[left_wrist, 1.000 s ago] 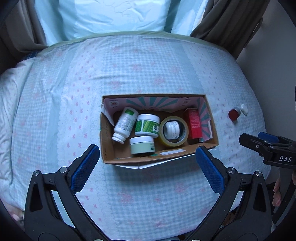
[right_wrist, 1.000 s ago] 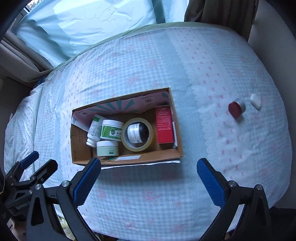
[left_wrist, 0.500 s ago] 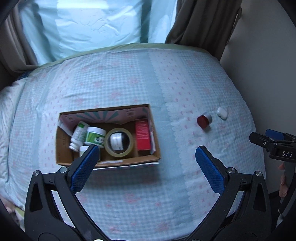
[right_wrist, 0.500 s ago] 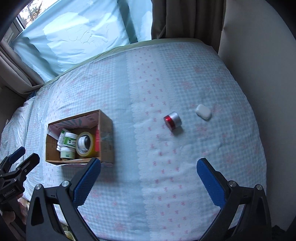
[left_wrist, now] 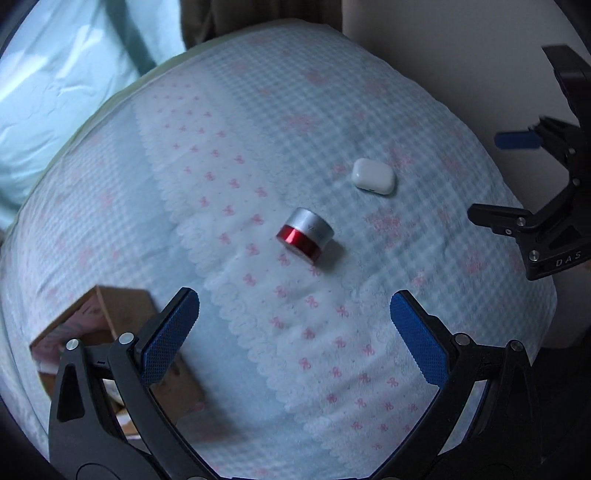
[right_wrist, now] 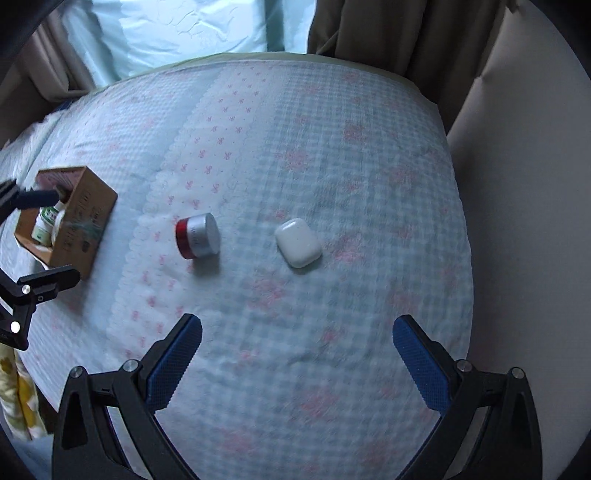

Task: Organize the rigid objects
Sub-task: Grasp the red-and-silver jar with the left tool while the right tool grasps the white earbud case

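A red and silver jar [left_wrist: 306, 236] [right_wrist: 197, 236] lies on its side on the bed. A white earbud case [left_wrist: 373, 176] [right_wrist: 298, 242] rests to its right. A cardboard box [left_wrist: 110, 325] [right_wrist: 70, 221] holding bottles and jars sits far left. My left gripper [left_wrist: 293, 330] hovers open just short of the jar, with nothing between its blue pads. My right gripper [right_wrist: 297, 356] is open too, short of the case. In the left wrist view the right gripper [left_wrist: 517, 181] shows at the right edge. The left gripper [right_wrist: 29, 236] shows at the left edge of the right wrist view.
The bed [right_wrist: 332, 147] is covered in a pale blue checked sheet with pink bows. A light blue pillow [right_wrist: 177, 29] and a brown curtain [right_wrist: 388, 33] lie beyond it. A beige wall [right_wrist: 517, 221] runs close along the bed's right edge.
Both grippers have swung right, away from the box, and come lower. The jar and the white case now lie ahead of them; the box has slid to the left edge.
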